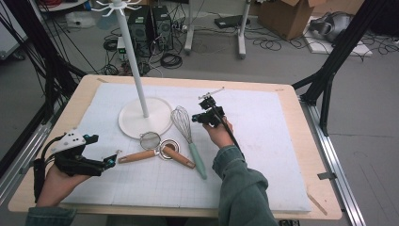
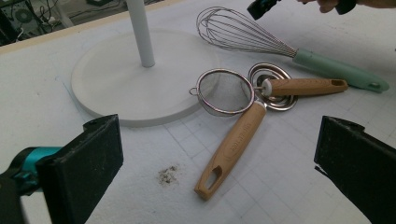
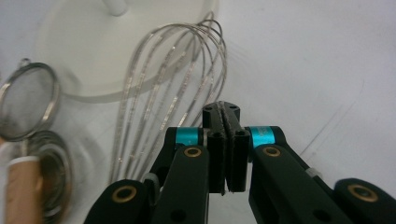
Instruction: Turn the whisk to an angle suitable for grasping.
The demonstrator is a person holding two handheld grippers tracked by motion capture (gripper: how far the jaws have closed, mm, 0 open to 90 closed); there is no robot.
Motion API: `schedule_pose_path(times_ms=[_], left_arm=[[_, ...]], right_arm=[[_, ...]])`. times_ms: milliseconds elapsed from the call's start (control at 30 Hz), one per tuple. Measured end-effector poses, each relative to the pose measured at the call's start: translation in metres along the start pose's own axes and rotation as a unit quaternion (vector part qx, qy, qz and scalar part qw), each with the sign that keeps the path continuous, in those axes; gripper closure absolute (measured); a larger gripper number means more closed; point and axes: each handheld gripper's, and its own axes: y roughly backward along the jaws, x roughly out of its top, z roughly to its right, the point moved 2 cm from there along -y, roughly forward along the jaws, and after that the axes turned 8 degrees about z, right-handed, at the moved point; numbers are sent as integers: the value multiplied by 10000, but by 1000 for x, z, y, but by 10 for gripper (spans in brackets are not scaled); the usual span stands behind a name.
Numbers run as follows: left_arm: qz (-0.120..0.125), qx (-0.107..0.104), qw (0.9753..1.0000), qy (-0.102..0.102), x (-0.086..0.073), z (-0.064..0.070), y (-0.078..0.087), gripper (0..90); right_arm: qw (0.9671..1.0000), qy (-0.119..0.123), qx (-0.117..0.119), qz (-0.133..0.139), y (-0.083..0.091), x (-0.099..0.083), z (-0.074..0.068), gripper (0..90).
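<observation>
Hovering just past the whisk's wire head, your right gripper [image 1: 203, 117] has its fingers pressed together on nothing, as the right gripper view shows: the two pads meet flat with the whisk [image 3: 173, 88] lying beyond them at about 11 o'clock. That looks like a pause above the surface, not a grasp.

Your left gripper [image 1: 110, 161] sits low at 8 o'clock of the white mat [image 1: 263, 141], fingers spread wide. Its own view frames the strainer [image 2: 229, 126] squarely between the two black pads, the wooden handle running toward the camera. The hanging slot at the handle's end lies nearest you, which suits a pick by the handle and leaves the mesh bowl free.

The strainer's bowl rests against the rim of the stand's base [image 1: 160, 123], at 6 o'clock of the pole [image 1: 134, 61]. Just beside it, at 3 o'clock, a measuring spoon [image 1: 174, 153] lies with its metal cup touching the strainer's neck, and the whisk's mint handle [image 1: 197, 160] points down toward 5 o'clock.

All three tools lie fanned out from the base, handles outward. I judge the hooks on top of the pole [image 1: 115, 7] are where they belong, and the strainer seems first in line for you.
</observation>
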Motion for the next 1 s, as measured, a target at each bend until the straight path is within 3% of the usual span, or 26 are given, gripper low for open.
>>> schedule_pose_path(times_ms=[233, 300, 500, 633, 800, 1000], left_arm=[[17, 8, 10000, -6, 0, 1, 1, 17], [12, 9, 10000, -7, 0, 2, 1, 17], [6, 9, 10000, -16, 0, 3, 0, 17], [-12, 7, 10000, -19, 0, 3, -1, 17], [-29, -11, 10000, -23, -1, 4, -2, 17], [-30, -28, 10000, -33, -1, 5, -3, 17]], right_arm=[[9997, 194, 60, 140, 29, -2, -16, 893], [9993, 275, 123, 221, 45, -8, -24, 893], [9985, 381, 221, 321, 72, -28, -38, 893], [9980, 356, 370, 373, 94, -55, -54, 893], [9972, 455, 467, 367, 106, -80, -74, 893], [9962, 620, 534, 307, 108, -104, -95, 893]])
